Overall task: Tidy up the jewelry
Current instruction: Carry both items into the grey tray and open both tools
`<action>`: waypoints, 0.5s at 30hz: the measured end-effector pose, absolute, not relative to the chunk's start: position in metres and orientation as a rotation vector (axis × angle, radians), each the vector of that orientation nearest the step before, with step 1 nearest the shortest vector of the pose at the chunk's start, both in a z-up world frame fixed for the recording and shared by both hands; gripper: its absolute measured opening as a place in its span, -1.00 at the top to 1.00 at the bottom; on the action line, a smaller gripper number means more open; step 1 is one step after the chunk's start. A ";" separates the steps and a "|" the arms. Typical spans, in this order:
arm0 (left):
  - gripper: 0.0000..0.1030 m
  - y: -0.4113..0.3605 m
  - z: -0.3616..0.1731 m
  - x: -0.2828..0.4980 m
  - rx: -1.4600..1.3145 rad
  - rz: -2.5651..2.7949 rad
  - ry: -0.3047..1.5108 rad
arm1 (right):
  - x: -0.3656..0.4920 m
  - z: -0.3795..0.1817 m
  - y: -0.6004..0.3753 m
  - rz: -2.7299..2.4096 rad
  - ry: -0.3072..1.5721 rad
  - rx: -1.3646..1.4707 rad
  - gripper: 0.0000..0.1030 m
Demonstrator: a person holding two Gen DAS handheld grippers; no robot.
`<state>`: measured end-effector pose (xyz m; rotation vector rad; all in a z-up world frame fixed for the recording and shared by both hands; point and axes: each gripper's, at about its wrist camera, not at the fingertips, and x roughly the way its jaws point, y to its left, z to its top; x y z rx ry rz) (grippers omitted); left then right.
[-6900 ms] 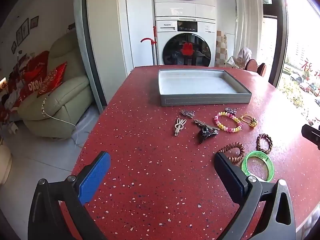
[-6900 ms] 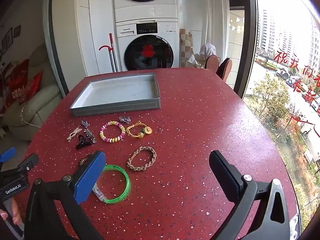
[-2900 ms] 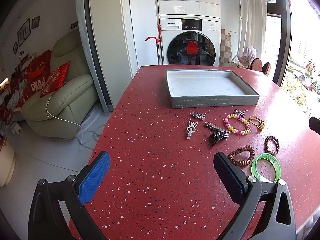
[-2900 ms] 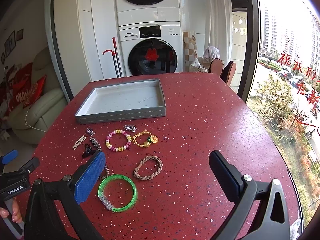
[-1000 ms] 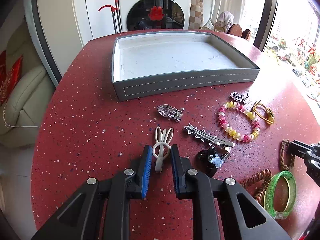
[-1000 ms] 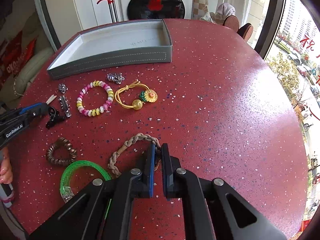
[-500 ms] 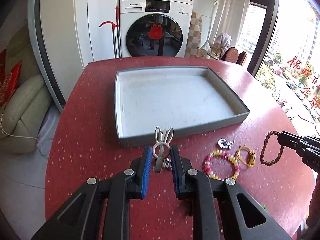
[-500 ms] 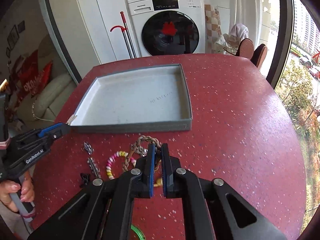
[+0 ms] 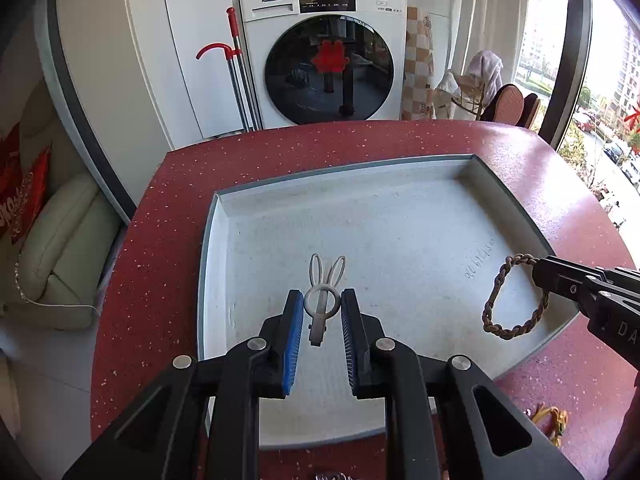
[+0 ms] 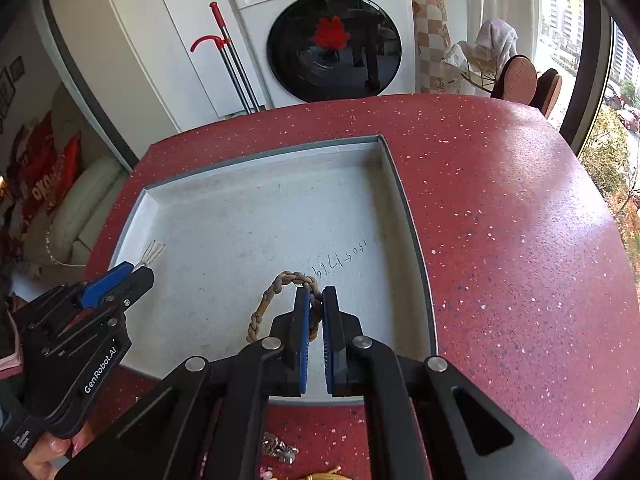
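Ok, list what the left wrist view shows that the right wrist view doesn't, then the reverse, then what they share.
Left only: the clip's whole rabbit shape, pinched in the left gripper, and the bracelet's full loop.
Right only: the hand holding the left gripper; of the clip, just the tips show.
Both: the tray, the washer, and the right gripper clamped on the bracelet over the tray.
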<state>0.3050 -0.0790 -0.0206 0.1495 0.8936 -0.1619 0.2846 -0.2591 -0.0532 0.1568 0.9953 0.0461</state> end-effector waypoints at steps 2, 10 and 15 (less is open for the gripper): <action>0.28 -0.084 -0.028 0.309 0.183 -0.147 0.889 | 0.290 -0.063 -0.259 0.040 1.011 0.153 0.87; 0.28 -0.094 -0.049 0.320 0.227 -0.134 0.921 | 0.294 -0.083 -0.262 0.002 1.051 0.106 0.85; 0.27 -0.089 -0.057 0.322 0.185 -0.115 0.970 | 0.292 -0.080 -0.256 0.029 1.042 0.080 0.29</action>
